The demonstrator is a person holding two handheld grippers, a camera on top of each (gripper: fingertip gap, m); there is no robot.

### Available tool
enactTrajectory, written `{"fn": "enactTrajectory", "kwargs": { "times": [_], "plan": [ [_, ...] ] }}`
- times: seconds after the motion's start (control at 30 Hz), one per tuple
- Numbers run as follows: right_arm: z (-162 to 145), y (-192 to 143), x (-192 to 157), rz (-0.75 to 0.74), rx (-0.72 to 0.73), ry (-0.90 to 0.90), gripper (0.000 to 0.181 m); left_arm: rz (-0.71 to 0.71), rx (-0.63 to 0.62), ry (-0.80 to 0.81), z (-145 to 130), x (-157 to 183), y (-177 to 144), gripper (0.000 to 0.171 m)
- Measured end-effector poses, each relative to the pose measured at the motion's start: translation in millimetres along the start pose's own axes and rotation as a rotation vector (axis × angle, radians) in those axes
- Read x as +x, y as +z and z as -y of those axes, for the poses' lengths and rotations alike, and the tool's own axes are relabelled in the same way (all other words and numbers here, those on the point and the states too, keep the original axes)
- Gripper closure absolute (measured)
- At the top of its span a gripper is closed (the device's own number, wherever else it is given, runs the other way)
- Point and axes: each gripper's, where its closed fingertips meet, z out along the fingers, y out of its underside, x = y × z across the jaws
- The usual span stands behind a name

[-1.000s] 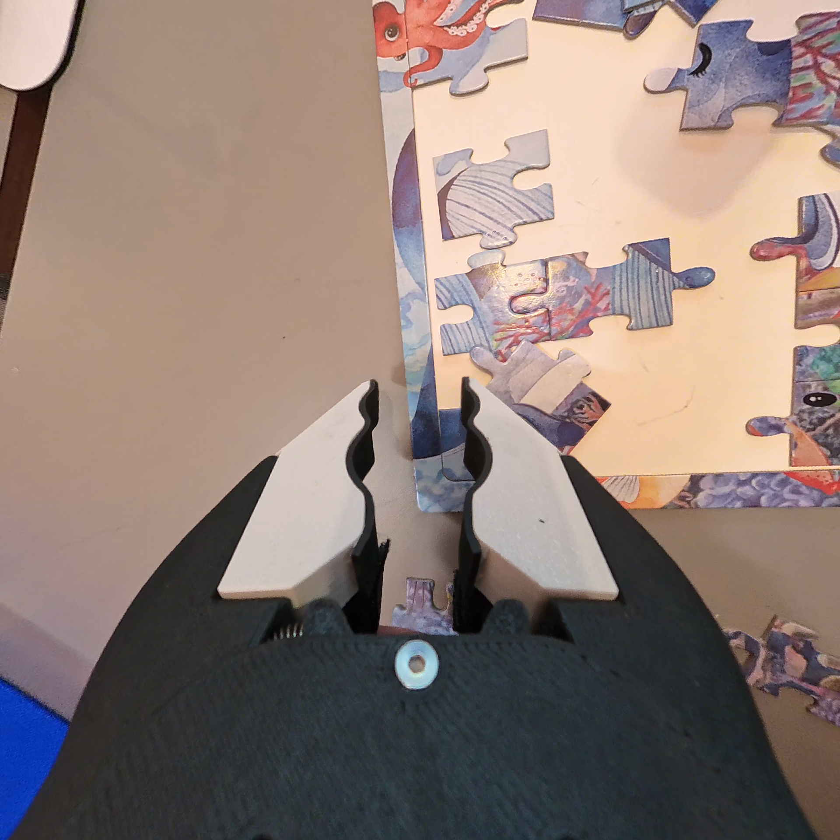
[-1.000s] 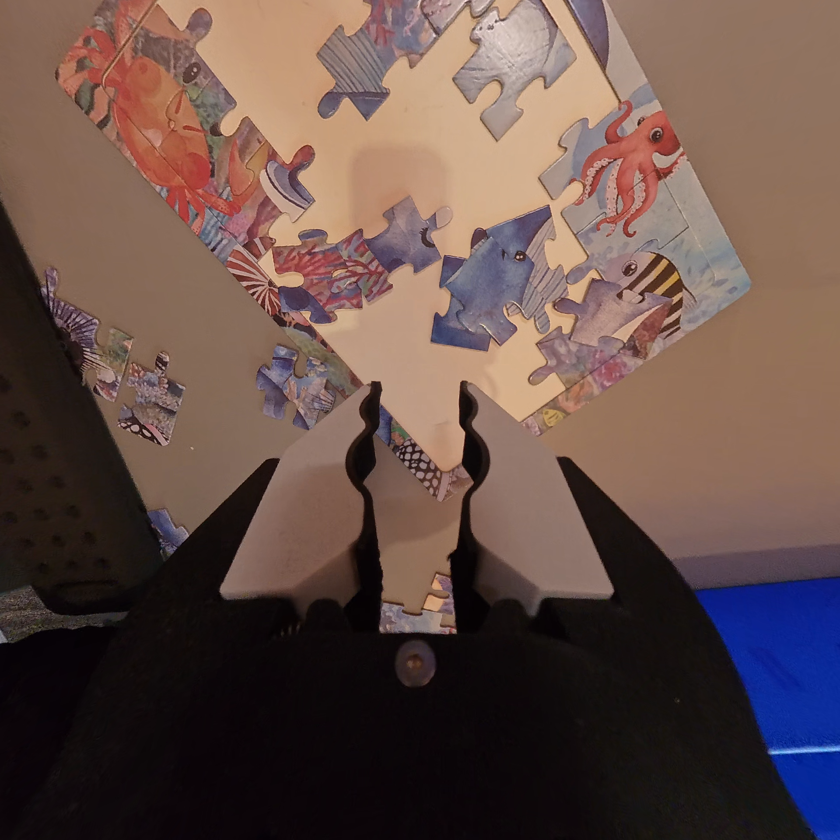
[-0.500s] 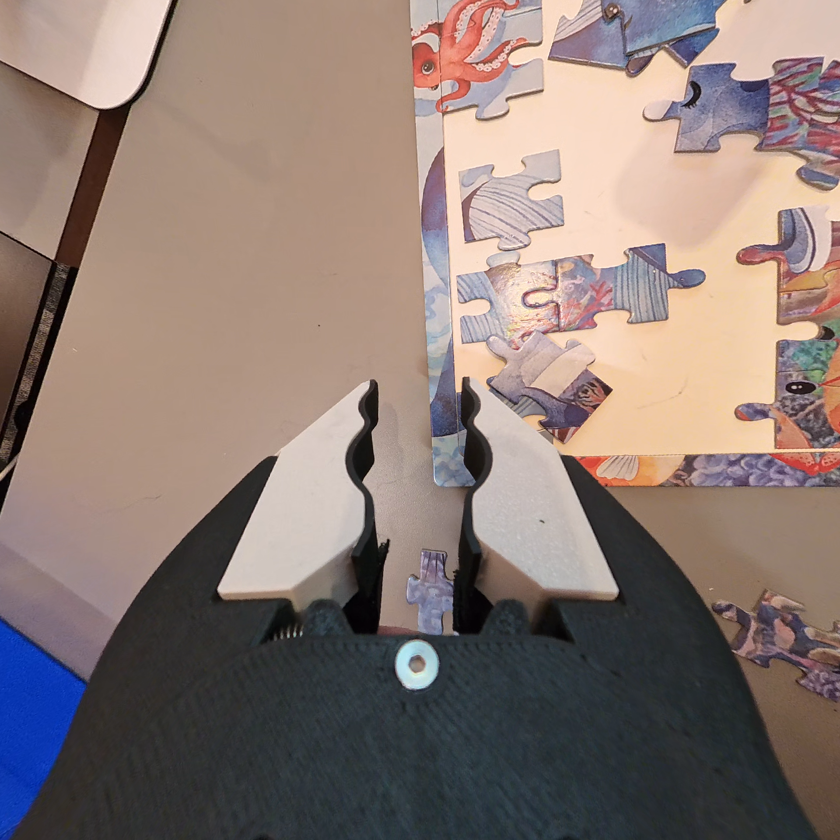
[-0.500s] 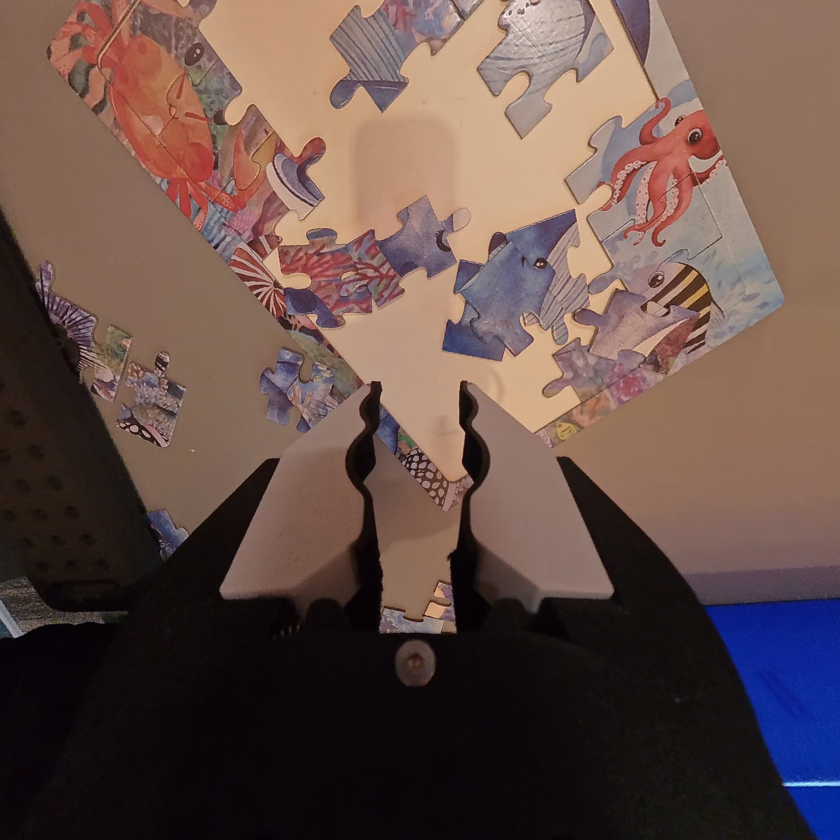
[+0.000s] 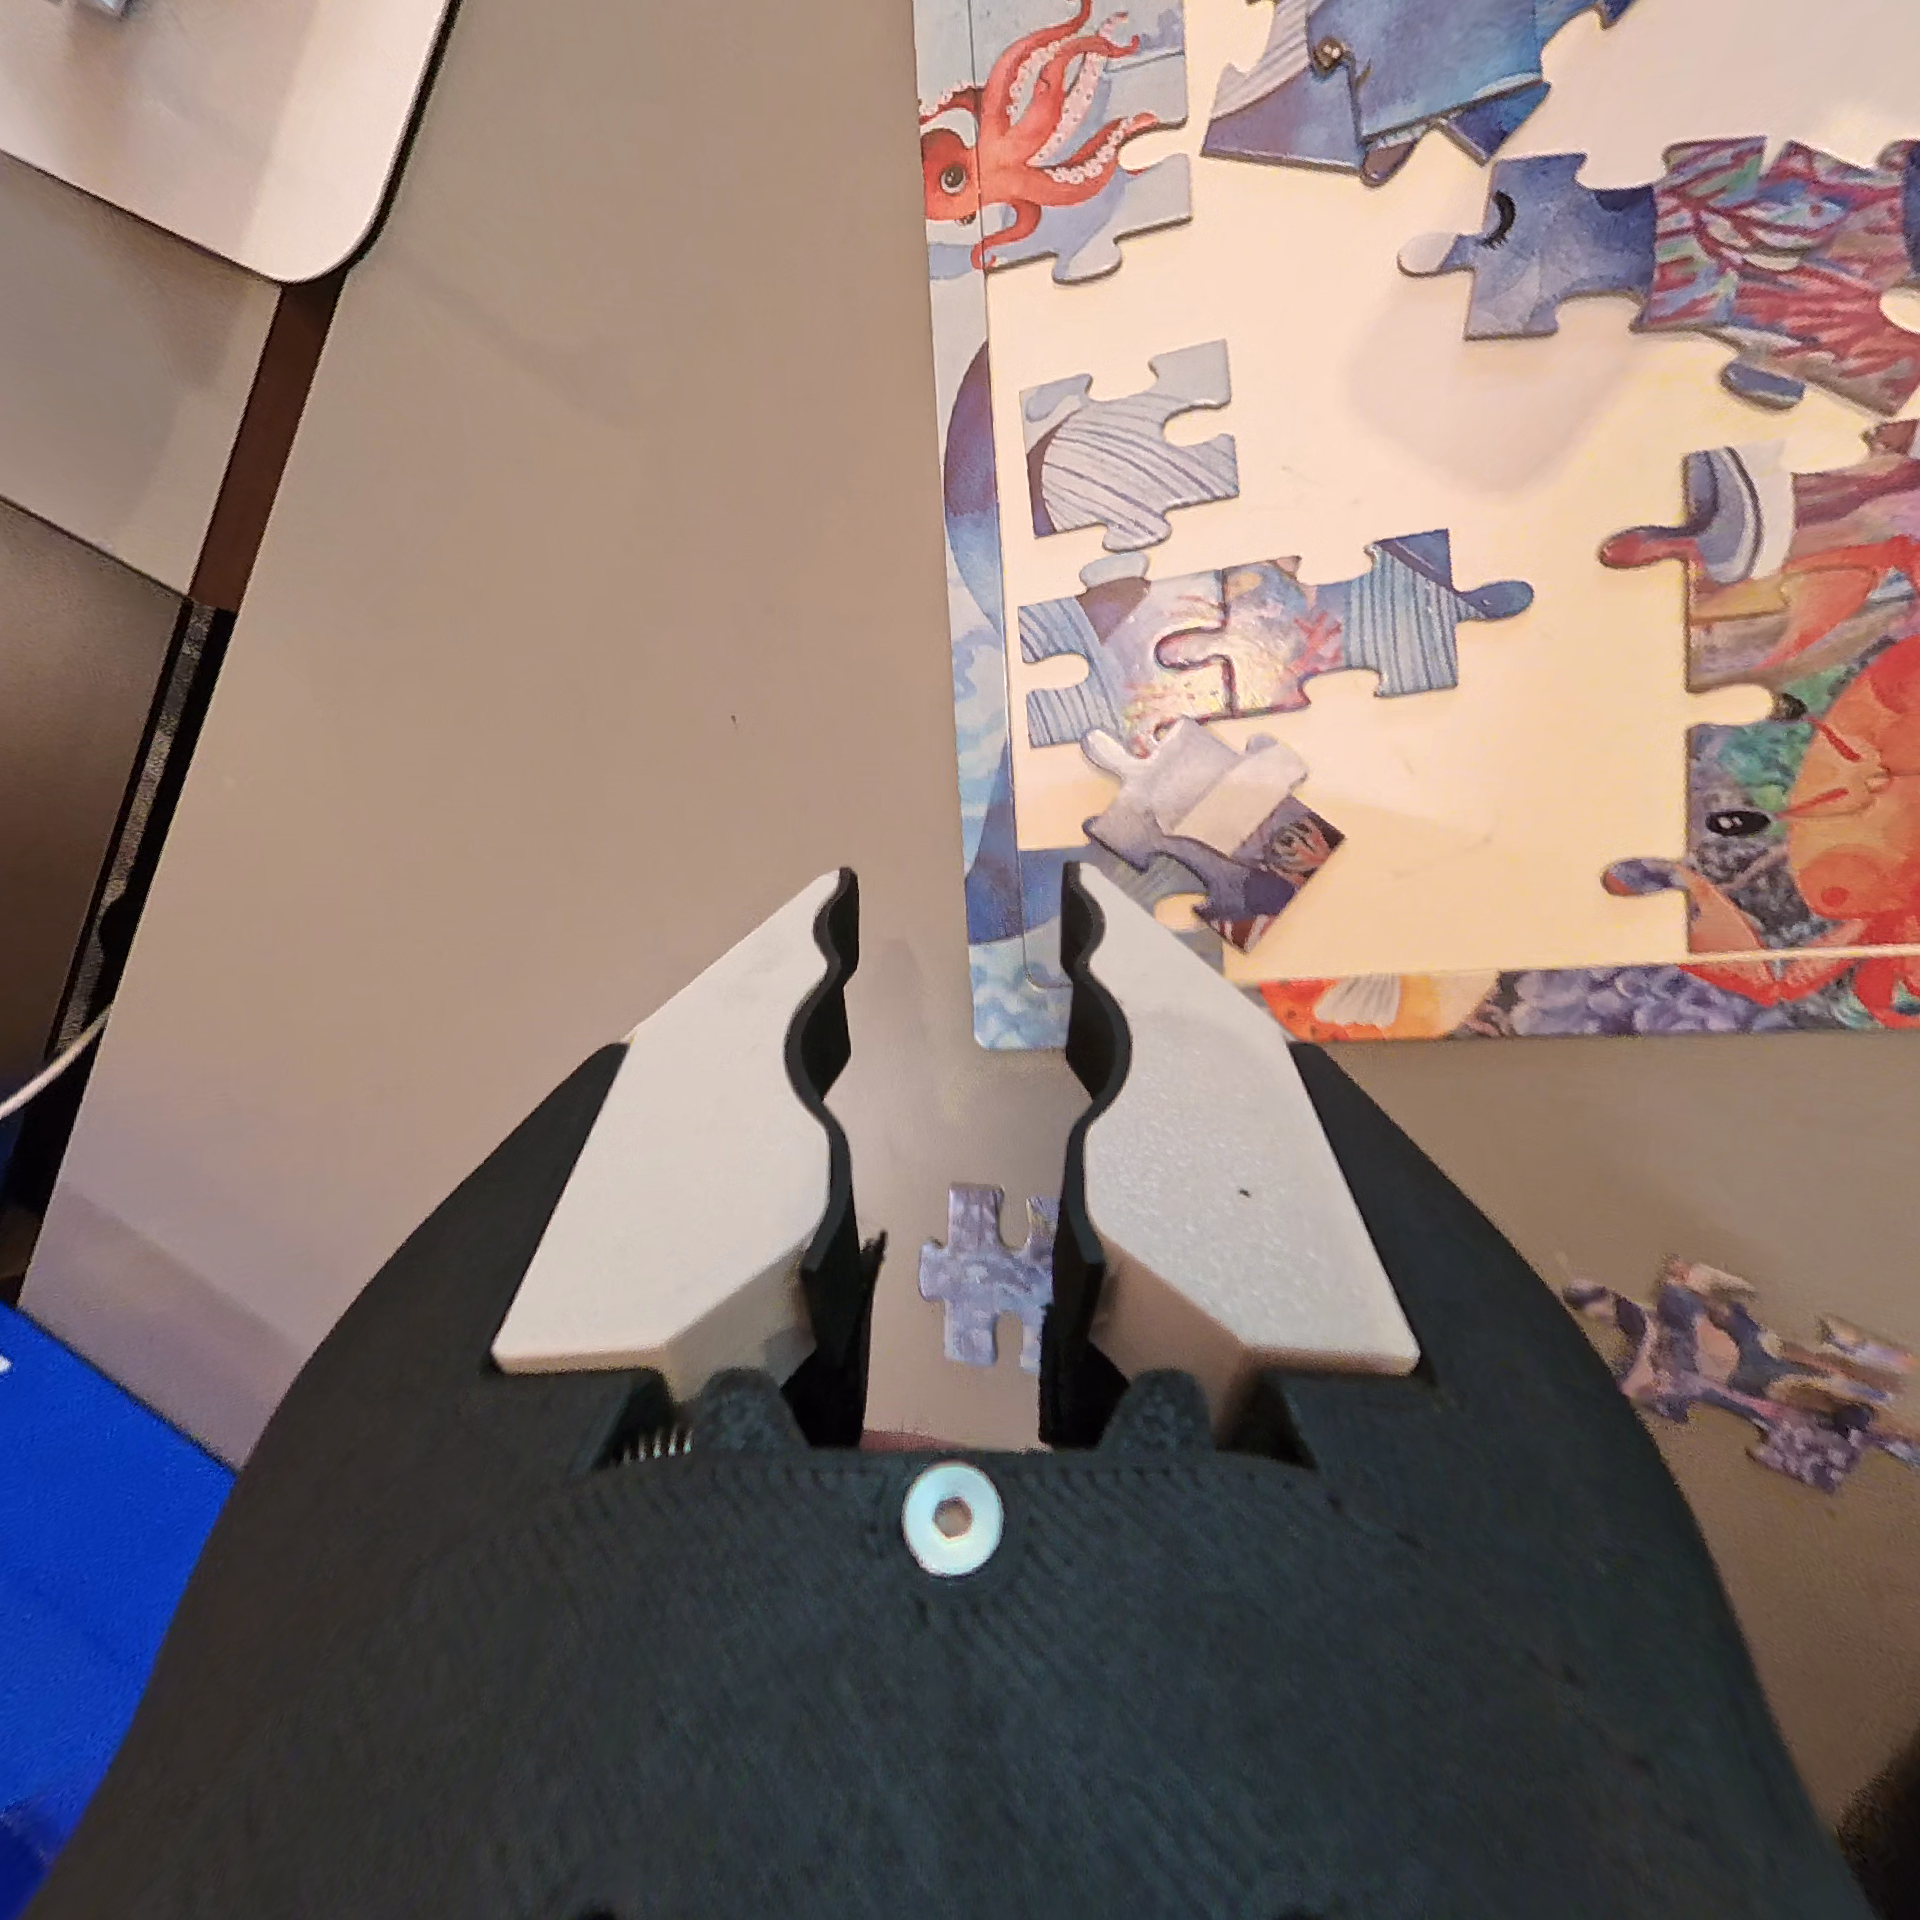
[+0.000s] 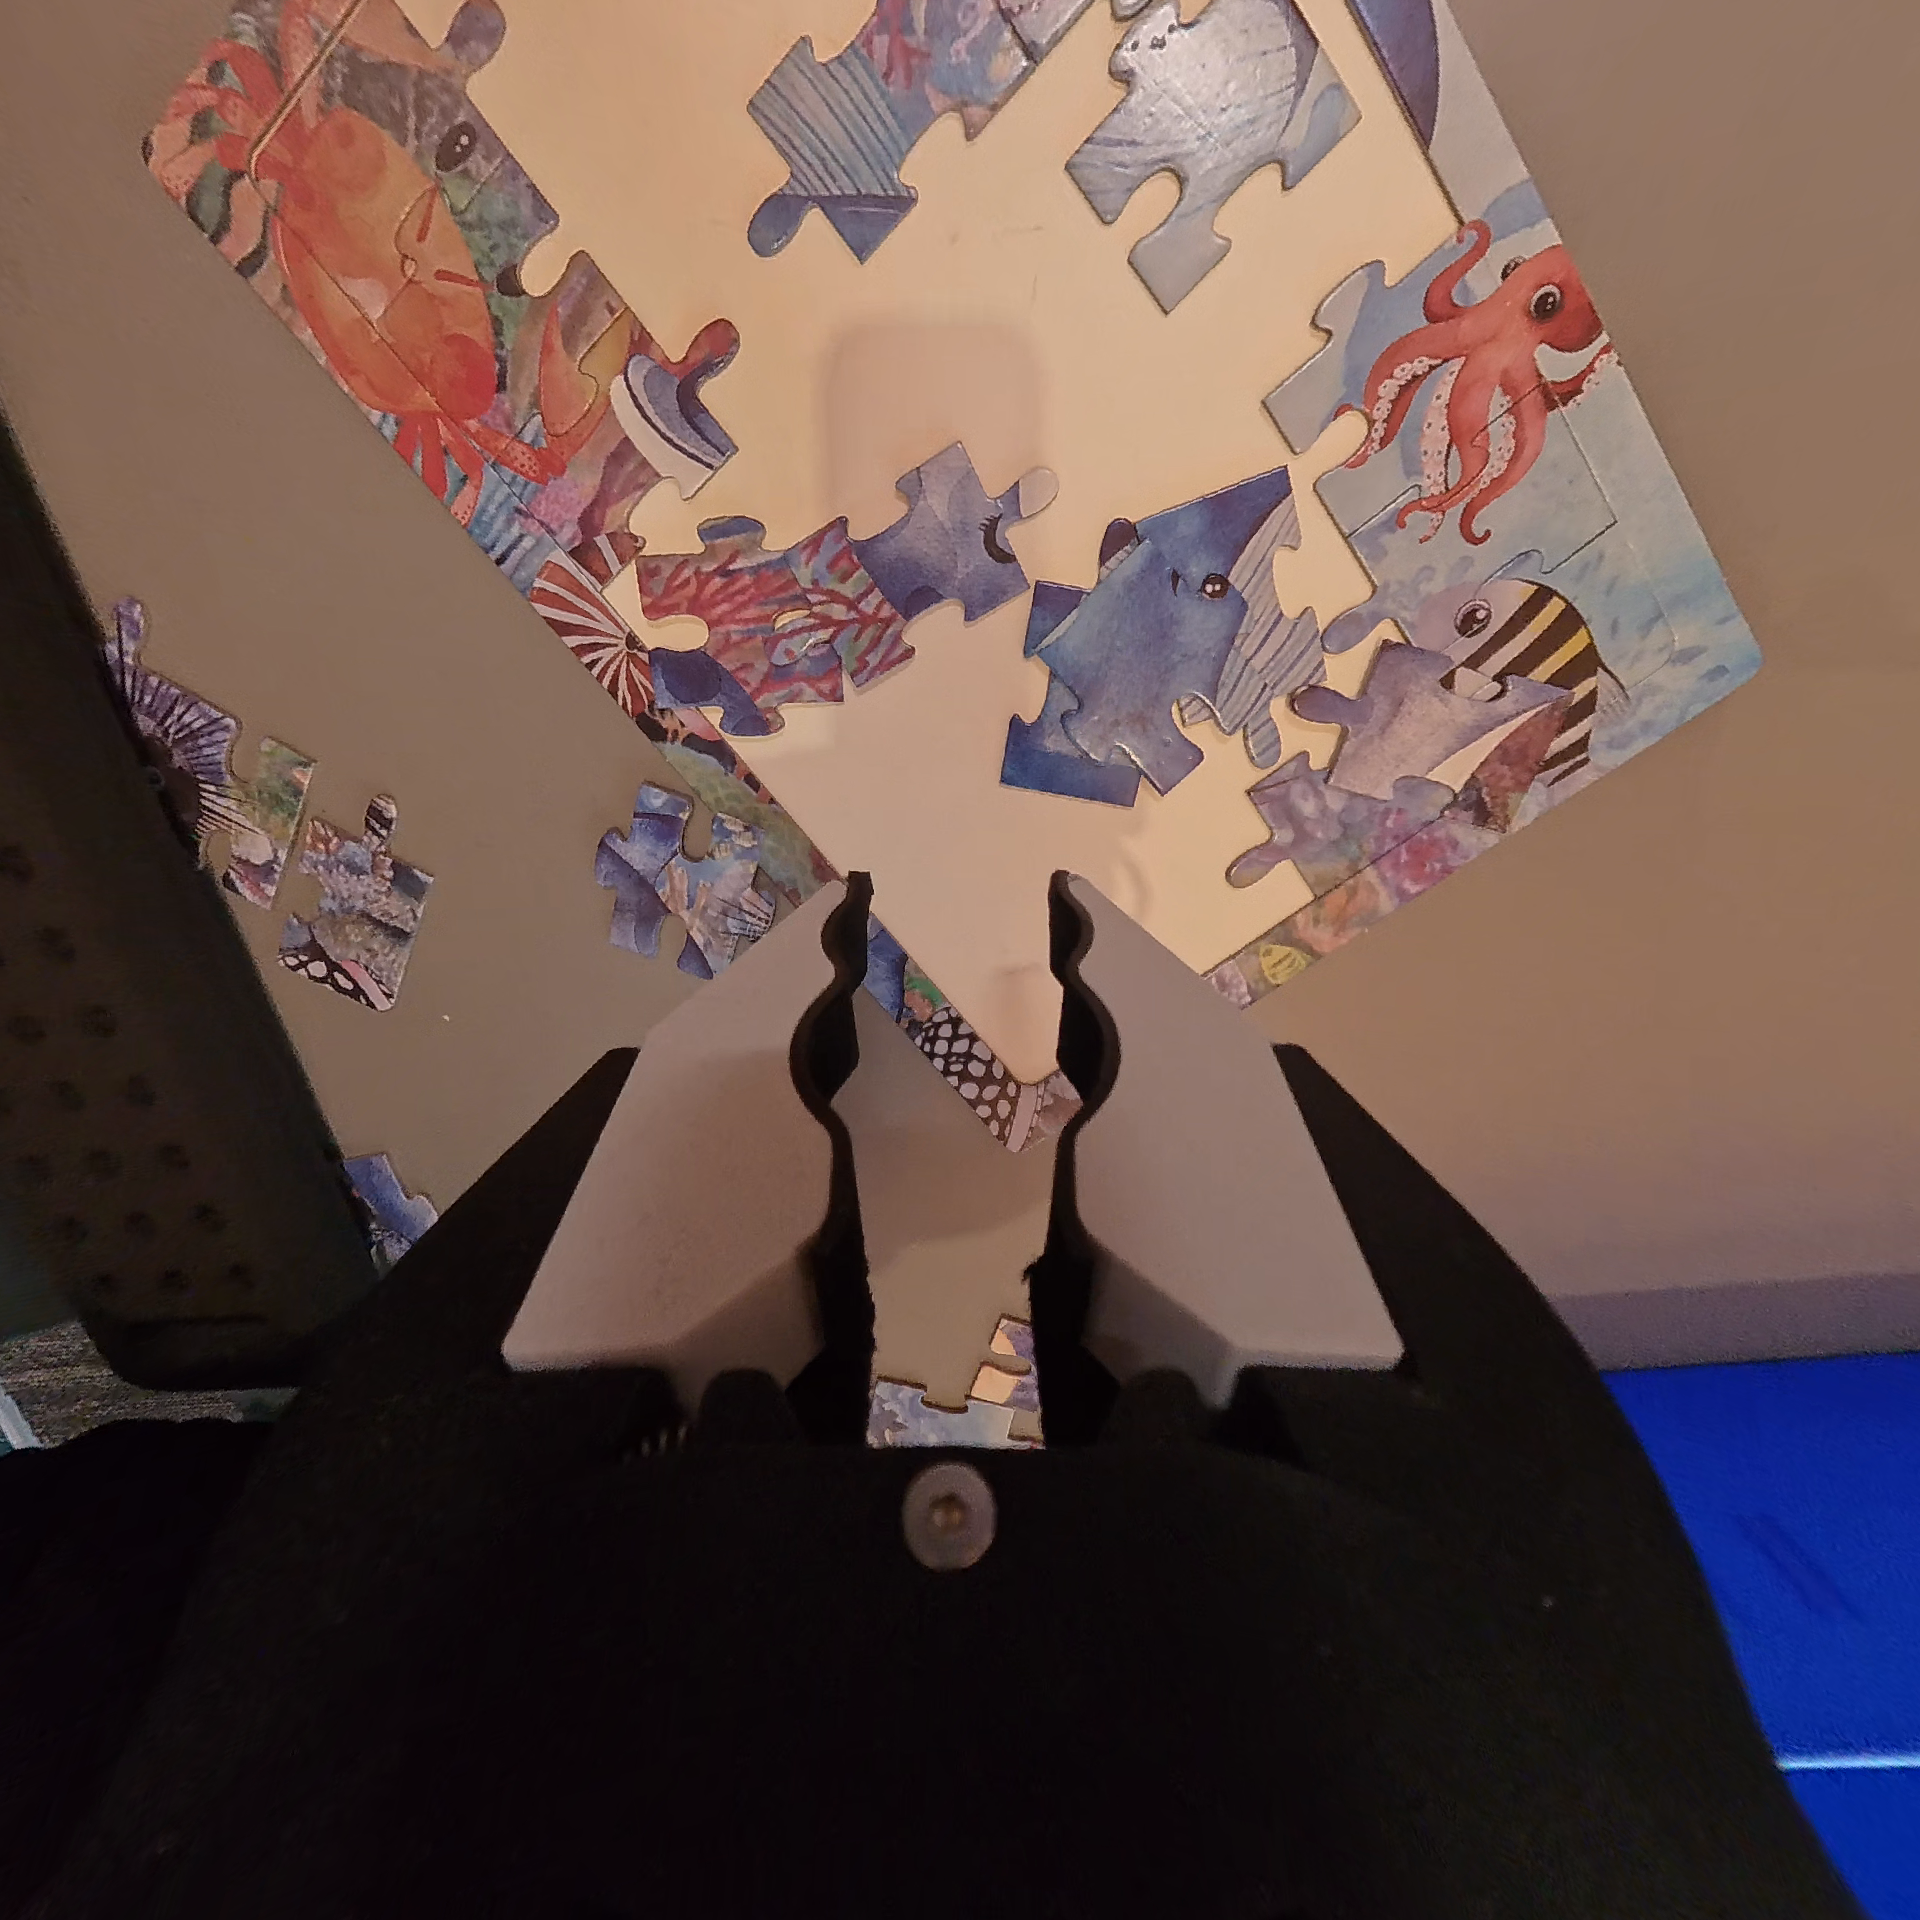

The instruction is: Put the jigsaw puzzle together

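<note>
Left gripper point(image 5: 961, 904) is released, jaws apart and empty, hovering over the tan surface point(image 5: 571, 623) just off the puzzle board's point(image 5: 1351, 343) 7 o'clock corner. A small lilac piece point(image 5: 982, 1294) lies flat on the surface between its fingers point(image 5: 727, 1122), near the right one; whether it touches is unclear. More loose pieces point(image 5: 1756, 1371) sit at 4 o'clock, off the board. On the board: octopus piece point(image 5: 1039, 135) at 12, a pale striped piece point(image 5: 1127, 447) below it, a joined blue-striped pair point(image 5: 1236, 655), and a tilted piece point(image 5: 1210, 831) overlapping near the frame. Crab section point(image 5: 1829, 769) sits at 3 o'clock. White tray point(image 5: 208, 114) at 10 o'clock. Right gripper point(image 6: 956, 894) is also released and empty, above the board's near corner point(image 6: 997, 1091). Its view shows the board rotated like a diamond, crab point(image 6: 384, 270) at 11, octopus point(image 6: 1496, 353) at 2, striped fish point(image 6: 1517, 634) at 3, blue ray pieces point(image 6: 1143, 665) in the middle. Loose pieces point(image 6: 343, 894) lie on the surface at 9 o'clock, another piece point(image 6: 956, 1397) partly hidden at the finger bases.
</note>
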Motion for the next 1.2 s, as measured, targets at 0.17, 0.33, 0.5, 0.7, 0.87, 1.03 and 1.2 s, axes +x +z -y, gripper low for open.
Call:
{"fn": "enactTrajectory", "kwargs": {
  "times": [0.17, 0.33, 0.5, 0.7, 0.87, 1.03, 1.2],
  "plan": [
    [-2, 2, 1, 0.008, -0.005, 0.002, 0.148, 0.086, -0.002, -0.004, -13, 0, -23, 0.137],
    [-3, -1, 1, 0.006, 0.001, 0.003, 0.148, 0.033, -0.001, 0.037, -32, 42, -38, 0.131],
    [-3, -3, 1, 0.004, 0.003, 0.003, 0.148, -0.031, -0.100, 0.041, -65, 67, -28, 0.124],
    [-3, -6, 0, 0.000, 0.008, -0.002, 0.148, -0.119, -0.158, 0.012, -85, 82, -15, 0.126],
    [-5, -7, 0, -0.001, 0.008, -0.001, 0.148, -0.144, -0.131, -0.011, -83, 84, -13, 0.139],
    [-5, -10, 0, -0.006, 0.014, -0.003, 0.148, -0.115, -0.108, -0.015, -82, 82, -12, 0.153],
    [-3, -12, -2, -0.009, 0.019, -0.012, 0.148, -0.070, -0.103, -0.020, -85, 76, -13, 0.171]
  ]
}}
